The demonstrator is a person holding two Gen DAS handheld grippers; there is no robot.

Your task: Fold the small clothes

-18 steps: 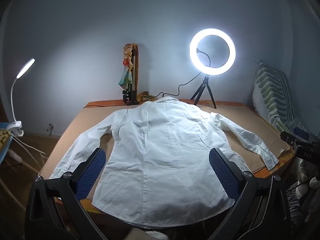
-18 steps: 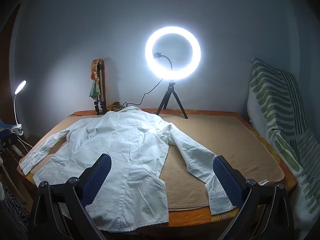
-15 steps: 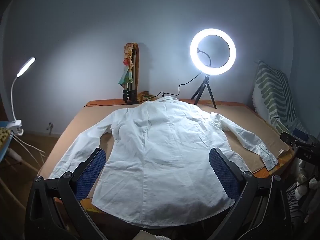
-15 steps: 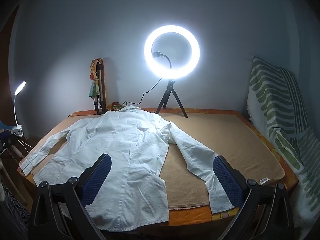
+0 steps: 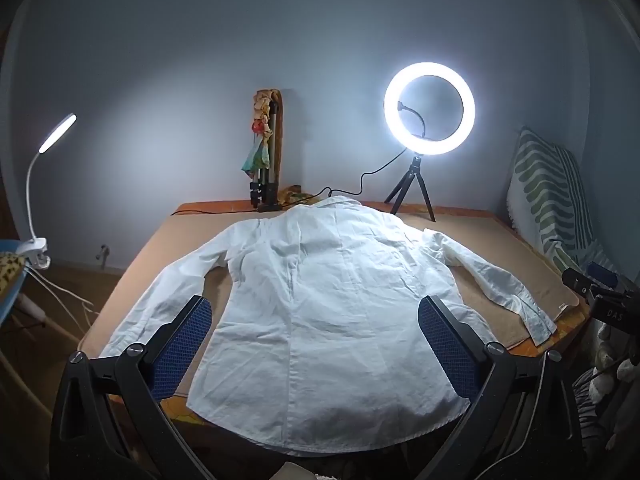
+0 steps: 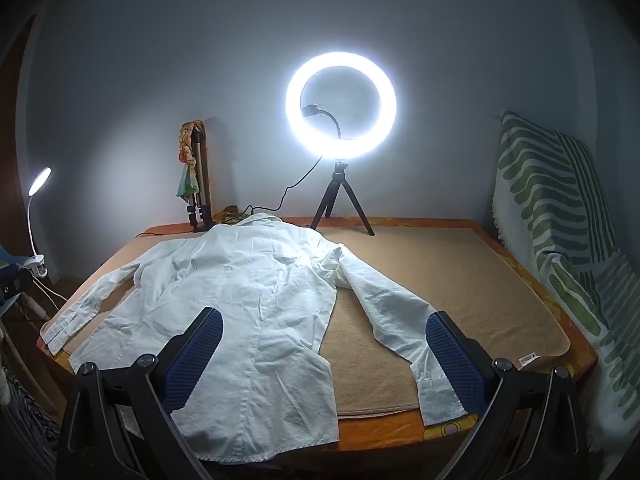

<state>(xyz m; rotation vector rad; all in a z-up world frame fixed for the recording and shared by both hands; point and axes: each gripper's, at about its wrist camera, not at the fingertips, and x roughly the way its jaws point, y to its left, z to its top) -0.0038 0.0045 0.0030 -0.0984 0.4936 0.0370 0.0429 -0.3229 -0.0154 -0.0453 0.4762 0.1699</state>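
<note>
Your left gripper (image 5: 314, 340) & right gripper (image 6: 324, 350): jaws wide open, holding nothing (both above the near hem). White shirt (image 5: 332, 304) lies flat, frame centre, on the table (image 6: 460, 280).

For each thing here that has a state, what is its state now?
white shirt: spread flat, unfolded, sleeves out
ring light: on
desk lamp: on
left gripper: open, holding nothing
right gripper: open, holding nothing

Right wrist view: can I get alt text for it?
A white shirt lies spread flat, sleeves out, on a tan-covered table, seen between the open right hand-held gripper fingers. A lit ring light on a tripod stands behind.
</note>
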